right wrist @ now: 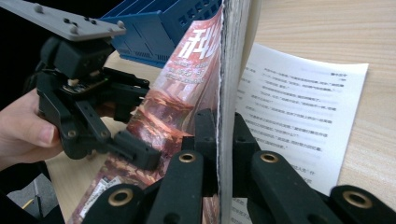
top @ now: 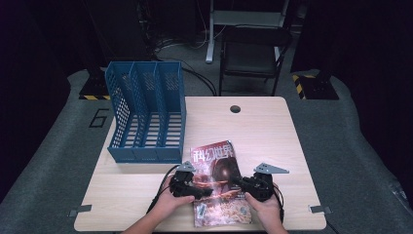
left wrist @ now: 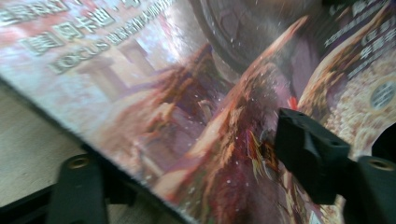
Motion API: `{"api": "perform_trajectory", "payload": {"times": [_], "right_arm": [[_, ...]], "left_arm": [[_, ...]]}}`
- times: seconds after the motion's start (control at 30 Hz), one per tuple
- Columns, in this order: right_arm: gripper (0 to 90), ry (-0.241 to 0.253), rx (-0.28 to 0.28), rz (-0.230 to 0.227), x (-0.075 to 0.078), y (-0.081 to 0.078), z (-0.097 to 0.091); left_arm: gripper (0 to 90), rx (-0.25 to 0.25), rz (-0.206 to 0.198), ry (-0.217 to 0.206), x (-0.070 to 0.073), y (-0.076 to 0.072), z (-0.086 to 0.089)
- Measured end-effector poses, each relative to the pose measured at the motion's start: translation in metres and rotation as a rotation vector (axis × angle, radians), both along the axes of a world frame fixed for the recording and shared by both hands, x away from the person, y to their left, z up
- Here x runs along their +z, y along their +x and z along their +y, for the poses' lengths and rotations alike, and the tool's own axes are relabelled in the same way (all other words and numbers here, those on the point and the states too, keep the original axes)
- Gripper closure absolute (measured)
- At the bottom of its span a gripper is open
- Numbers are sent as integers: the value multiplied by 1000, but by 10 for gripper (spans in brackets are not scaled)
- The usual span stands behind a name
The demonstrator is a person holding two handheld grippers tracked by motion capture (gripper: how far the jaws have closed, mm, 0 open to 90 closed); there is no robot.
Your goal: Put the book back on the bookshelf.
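1. The magazine (top: 220,183) lies near the front edge of the tabletop (top: 272,131), about midway along it, with the blue file rack (top: 146,114) standing toward the back left corner.
2. The step in hand looks like lifting the magazine between two grippers, probably to stand it in the rack.
3. The right gripper (right wrist: 225,128) is clenched on the magazine's right edge: in the right gripper view its two black jaws press on either side of the page stack, with the cover on one side and an open printed page (right wrist: 299,116) lying flat on the other.
4. The left gripper (top: 202,191) sits over the cover's left edge. In the left gripper view one jaw lies on top of the glossy cover and the other below the edge, so the magazine is between them; the jaws are partly apart and do not appear to press yet.
5. To do this well, the left jaws should close squarely on the whole stack, not the cover alone.
6. The right grip looks to hold only some pages, so loose leaves may fan out when lifted.
7. Both hands should rise together, keeping the spine level.
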State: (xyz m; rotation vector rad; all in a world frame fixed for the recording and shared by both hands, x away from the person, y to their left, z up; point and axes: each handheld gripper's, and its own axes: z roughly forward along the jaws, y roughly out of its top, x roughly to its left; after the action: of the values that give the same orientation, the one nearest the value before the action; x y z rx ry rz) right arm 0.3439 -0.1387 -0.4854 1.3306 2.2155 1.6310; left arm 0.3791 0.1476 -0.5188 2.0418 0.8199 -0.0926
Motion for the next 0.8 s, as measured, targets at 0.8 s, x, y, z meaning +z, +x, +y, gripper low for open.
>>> {"api": "perform_trajectory", "payload": {"times": [0.8], "right_arm": [[841,52,22,112,-1,12,-14]], "left_arm": [[712,32,12,-69,31,-4,9]]}}
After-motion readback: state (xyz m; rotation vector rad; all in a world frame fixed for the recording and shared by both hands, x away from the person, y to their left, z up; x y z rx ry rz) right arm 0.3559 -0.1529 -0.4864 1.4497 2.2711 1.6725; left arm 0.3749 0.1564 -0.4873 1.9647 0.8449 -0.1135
